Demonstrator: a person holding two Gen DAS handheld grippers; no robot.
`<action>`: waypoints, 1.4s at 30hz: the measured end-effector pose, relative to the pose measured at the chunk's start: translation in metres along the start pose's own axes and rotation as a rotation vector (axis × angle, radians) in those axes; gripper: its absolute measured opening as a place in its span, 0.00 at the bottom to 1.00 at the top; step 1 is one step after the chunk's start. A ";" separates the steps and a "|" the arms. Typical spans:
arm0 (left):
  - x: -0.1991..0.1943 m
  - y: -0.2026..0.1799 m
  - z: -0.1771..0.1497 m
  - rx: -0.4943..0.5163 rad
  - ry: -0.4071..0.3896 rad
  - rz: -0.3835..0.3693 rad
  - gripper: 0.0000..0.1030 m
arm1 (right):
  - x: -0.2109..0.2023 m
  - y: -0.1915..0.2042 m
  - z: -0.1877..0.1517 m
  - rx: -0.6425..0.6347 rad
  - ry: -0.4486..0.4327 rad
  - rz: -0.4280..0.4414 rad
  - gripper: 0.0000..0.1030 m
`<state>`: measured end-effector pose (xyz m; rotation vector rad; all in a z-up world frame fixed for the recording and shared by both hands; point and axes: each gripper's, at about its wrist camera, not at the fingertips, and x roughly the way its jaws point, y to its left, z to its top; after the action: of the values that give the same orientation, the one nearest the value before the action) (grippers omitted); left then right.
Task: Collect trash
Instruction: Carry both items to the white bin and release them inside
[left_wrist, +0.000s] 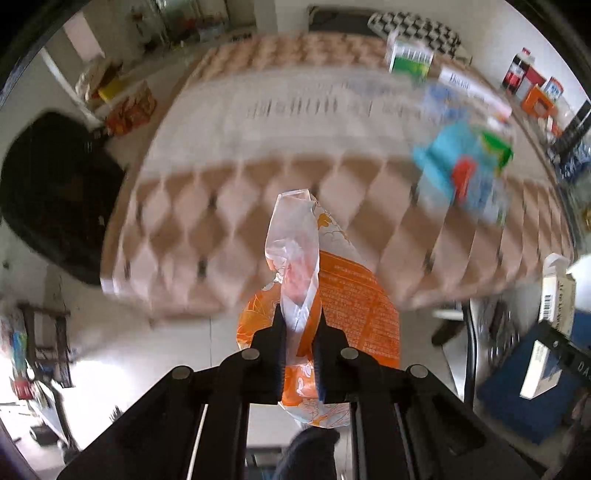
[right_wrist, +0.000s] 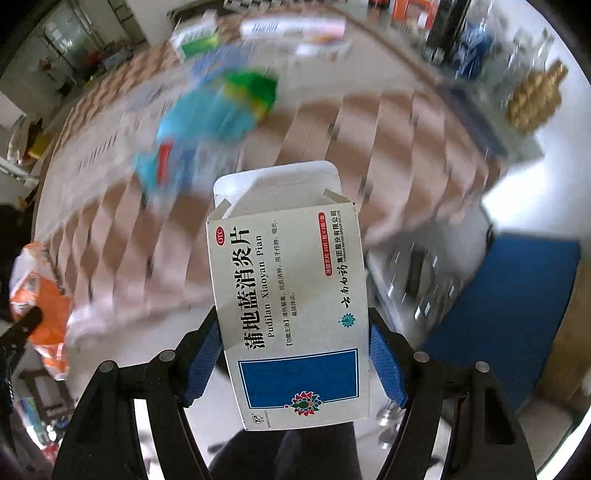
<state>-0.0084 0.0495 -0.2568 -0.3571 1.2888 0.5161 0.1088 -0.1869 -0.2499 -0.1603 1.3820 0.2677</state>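
We seem to be in a lived-in home room, cluttered rather than tidy. A worktop (left_wrist: 295, 122) under a checked pink-and-tan cloth carries medicine cartons (left_wrist: 408, 57) and crumpled wrappers (left_wrist: 461, 166). Beyond it we see a pale tiled floor (left_wrist: 122, 350), a black bag (left_wrist: 55, 192), boxes and packets (left_wrist: 125, 103) stacked by the white wall, bottles and cartons (left_wrist: 532, 85) along the far side, and a houndstooth-patterned seat (left_wrist: 417, 26).
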 end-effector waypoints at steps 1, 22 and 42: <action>0.009 0.005 -0.013 -0.004 0.024 -0.001 0.09 | 0.008 0.004 -0.015 0.001 0.023 0.013 0.73; 0.380 0.001 -0.128 -0.113 0.406 -0.135 0.11 | 0.389 0.034 -0.124 0.002 0.373 0.119 0.73; 0.388 0.058 -0.157 -0.224 0.361 -0.100 0.94 | 0.458 0.067 -0.153 -0.072 0.458 0.278 1.00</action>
<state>-0.0939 0.0788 -0.6697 -0.7231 1.5546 0.5275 0.0203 -0.1213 -0.7251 -0.0909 1.8536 0.5371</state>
